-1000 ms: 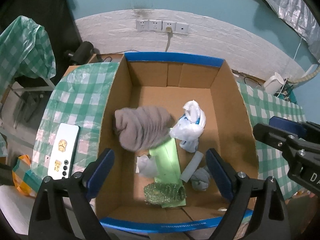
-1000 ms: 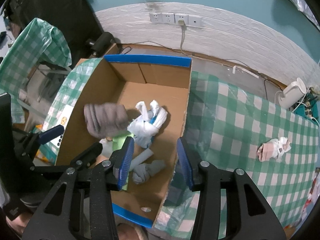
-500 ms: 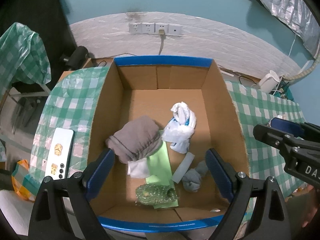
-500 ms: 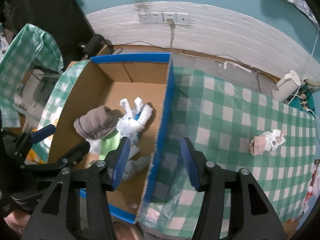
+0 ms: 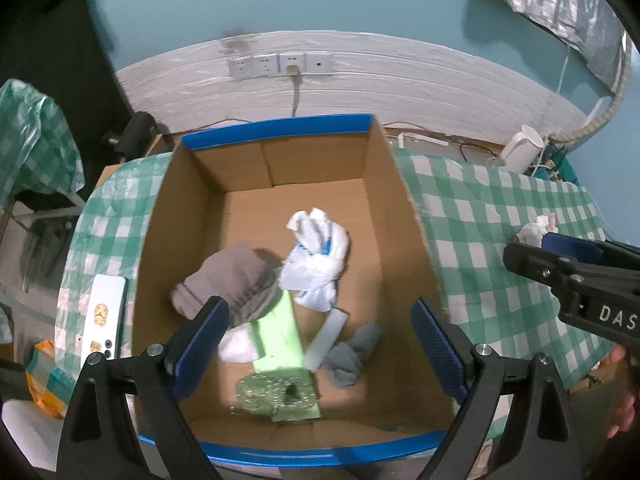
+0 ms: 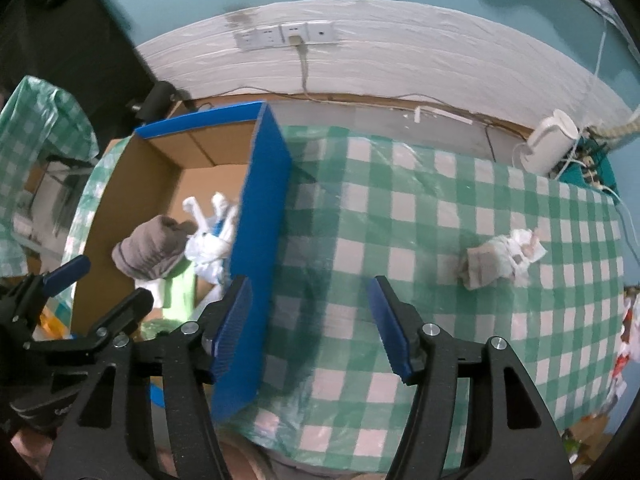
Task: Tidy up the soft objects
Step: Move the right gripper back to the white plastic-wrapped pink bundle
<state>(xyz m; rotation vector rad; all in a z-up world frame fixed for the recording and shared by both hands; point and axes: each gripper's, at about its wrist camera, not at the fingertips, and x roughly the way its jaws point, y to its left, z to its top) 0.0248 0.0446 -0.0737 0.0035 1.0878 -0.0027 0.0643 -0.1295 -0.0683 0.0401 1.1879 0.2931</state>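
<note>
Cardboard, cloth and plastic, mostly matt

We see a matt brown corrugated cardboard box (image 5: 400,216) with glossy blue tape along its rims, standing on a green-and-white checked tablecloth (image 6: 420,216) whose slick, wrinkled sheen looks like plastic sheeting. Inside lie a soft ribbed grey knit cloth (image 5: 228,284), a crinkly white plastic bag (image 5: 316,264), a smooth pale green sheet (image 5: 280,336), a glittery green mesh scrubber (image 5: 276,394) and a dull grey-blue rag (image 5: 352,356). On the tablecloth sits a crumpled white cloth bundle (image 6: 500,258). Our right gripper (image 6: 310,324) is matt black plastic with ridged blue pads and bright metal screws.
</note>
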